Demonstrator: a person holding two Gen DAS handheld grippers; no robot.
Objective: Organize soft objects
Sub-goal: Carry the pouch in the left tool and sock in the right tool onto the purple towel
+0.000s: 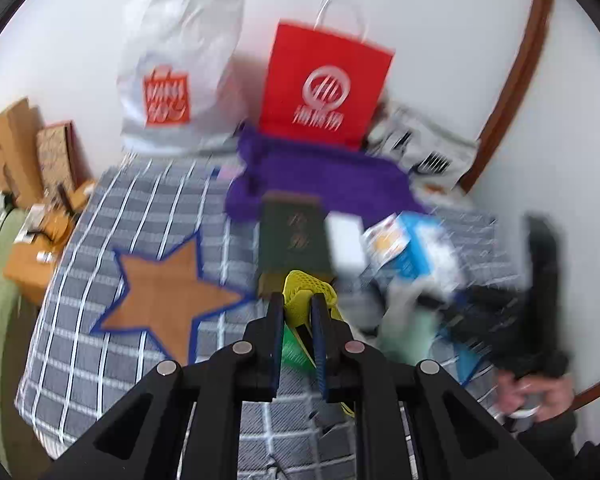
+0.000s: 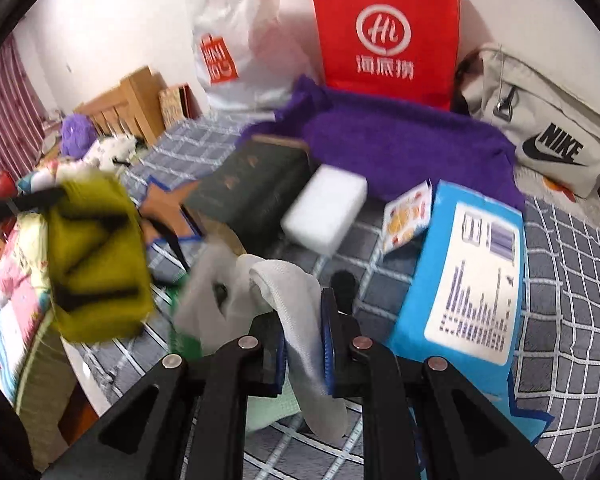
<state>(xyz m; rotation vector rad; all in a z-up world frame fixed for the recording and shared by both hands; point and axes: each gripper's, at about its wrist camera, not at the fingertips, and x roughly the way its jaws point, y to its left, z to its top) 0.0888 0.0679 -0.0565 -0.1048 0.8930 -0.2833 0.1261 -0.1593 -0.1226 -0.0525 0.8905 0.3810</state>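
Left gripper [image 1: 298,306] clamped on yellow mesh cloth [image 1: 306,286]; right gripper [image 2: 303,312] on white cloth [image 2: 296,304]; "NIKE" bag [image 2: 548,136] behind

Relative to the green book [image 1: 292,236]: open bedspread [image 1: 100,280] is left clear on its left. Its right is blocked by a white block [image 2: 324,208] and blue package [image 2: 472,276]; behind it, a purple towel [image 2: 404,148] and red bag [image 2: 384,28].

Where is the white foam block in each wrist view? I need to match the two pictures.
Left wrist: white foam block right of centre, beside the dark green book.
Right wrist: centre, right of that book.
Shared landmark: red paper bag against the wall.
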